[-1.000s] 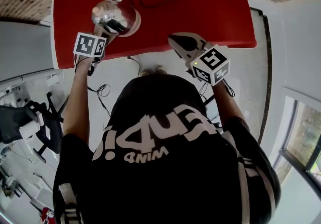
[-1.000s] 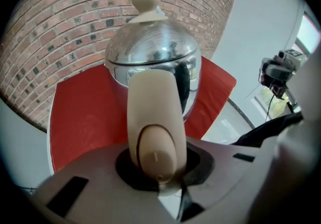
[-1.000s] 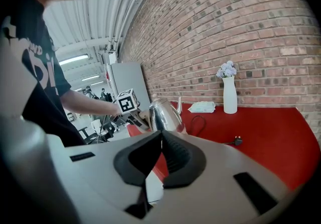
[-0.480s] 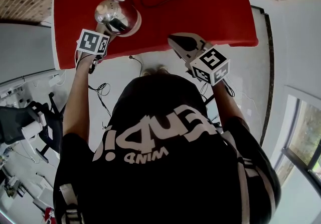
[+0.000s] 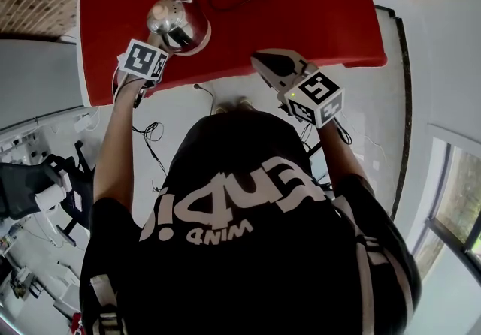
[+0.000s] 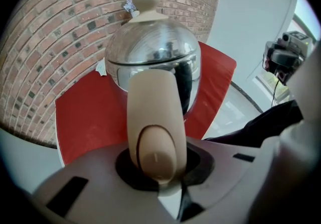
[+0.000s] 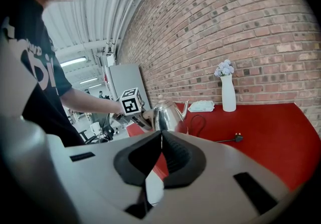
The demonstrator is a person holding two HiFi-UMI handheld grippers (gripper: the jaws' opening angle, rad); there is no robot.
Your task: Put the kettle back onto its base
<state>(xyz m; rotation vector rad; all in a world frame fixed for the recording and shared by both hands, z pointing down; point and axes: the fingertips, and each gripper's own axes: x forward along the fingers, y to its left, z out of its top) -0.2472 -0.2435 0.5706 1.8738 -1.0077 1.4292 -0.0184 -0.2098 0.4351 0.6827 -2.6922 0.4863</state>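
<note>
Our left gripper [image 6: 156, 165] grips the kettle [image 6: 153, 52] by its handle [image 6: 150, 112], body straight ahead, and we judge it right over the base [image 5: 204, 34]. Right gripper [image 7: 161, 157] is closed, empty and well apart.

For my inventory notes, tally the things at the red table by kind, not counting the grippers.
kettle: 1
kettle base: 1
power cord: 1
vase with flowers: 1
white packet: 1
Total: 5
</note>
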